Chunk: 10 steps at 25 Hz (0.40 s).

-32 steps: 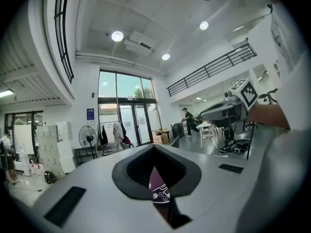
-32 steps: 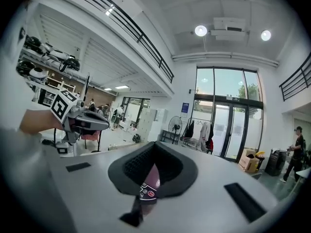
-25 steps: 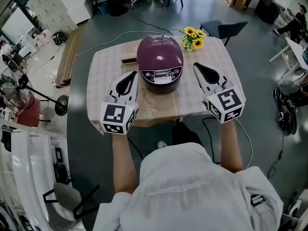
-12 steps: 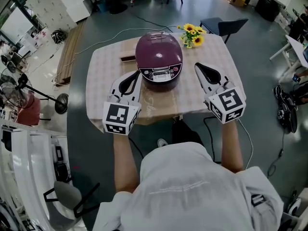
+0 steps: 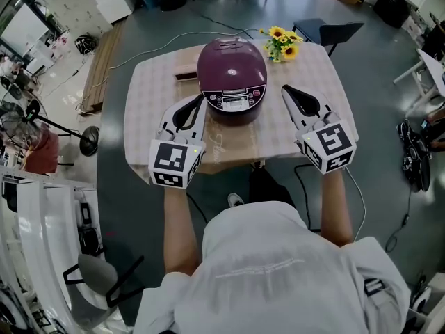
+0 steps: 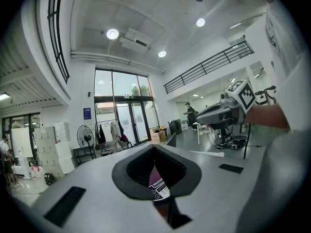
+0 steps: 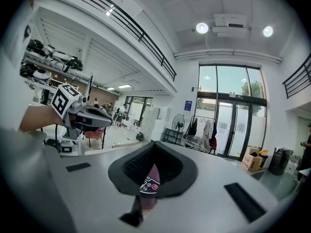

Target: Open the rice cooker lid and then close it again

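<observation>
A maroon rice cooker (image 5: 232,79) with a white control panel stands on the small table (image 5: 149,96), its lid down. My left gripper (image 5: 197,103) hovers just left of the cooker's front, shut with nothing in it. My right gripper (image 5: 287,92) hangs a little to the right of the cooker, also shut and empty. In the left gripper view a sliver of the rice cooker (image 6: 158,187) shows through the gap behind the closed tips. The right gripper view shows a slice of the rice cooker's panel (image 7: 148,184) the same way. Neither gripper touches the cooker.
A bunch of yellow sunflowers (image 5: 280,42) stands at the table's far right corner. A dark flat object (image 5: 185,75) lies left of the cooker at the back. A cable (image 5: 160,44) runs off the far edge. A chair (image 5: 323,30) stands beyond the table.
The two grippers have stayed close to where they were beside the cooker. The view has shifted slightly; the cooker lid stays down.
</observation>
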Motion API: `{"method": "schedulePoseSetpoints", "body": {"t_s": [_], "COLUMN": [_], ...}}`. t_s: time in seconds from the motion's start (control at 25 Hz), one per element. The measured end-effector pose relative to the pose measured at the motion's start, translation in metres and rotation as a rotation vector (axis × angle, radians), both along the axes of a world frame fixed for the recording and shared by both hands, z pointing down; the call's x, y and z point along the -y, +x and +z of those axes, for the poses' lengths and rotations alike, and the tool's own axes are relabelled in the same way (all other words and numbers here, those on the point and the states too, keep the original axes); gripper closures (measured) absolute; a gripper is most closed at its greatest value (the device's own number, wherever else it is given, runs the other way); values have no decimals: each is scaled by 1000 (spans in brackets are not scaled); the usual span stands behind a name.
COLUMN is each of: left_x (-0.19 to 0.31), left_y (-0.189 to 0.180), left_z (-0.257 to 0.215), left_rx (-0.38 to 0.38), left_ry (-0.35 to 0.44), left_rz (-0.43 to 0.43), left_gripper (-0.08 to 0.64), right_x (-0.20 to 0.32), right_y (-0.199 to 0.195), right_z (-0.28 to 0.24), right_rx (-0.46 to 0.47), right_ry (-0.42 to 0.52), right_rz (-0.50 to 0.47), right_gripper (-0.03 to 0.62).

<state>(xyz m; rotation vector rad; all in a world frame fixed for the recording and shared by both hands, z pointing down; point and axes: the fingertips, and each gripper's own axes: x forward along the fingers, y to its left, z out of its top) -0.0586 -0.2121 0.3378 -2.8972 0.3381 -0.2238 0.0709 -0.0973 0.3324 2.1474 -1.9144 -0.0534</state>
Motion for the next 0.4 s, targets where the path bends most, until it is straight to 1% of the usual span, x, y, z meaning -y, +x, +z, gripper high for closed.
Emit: {"method": "schedulePoseSetpoints", "body": {"t_s": [0.4], "left_x": [4], "left_y": [4], "left_z": [7], "left_rx": [17], "left_ry": [-13], "left_rz": [2], "left_gripper": [543], "right_x": [5], "right_y": [6], "right_z": [7], "right_rx": [17], "right_ry": [-8], "right_rz": [2], "right_gripper": [568]}}
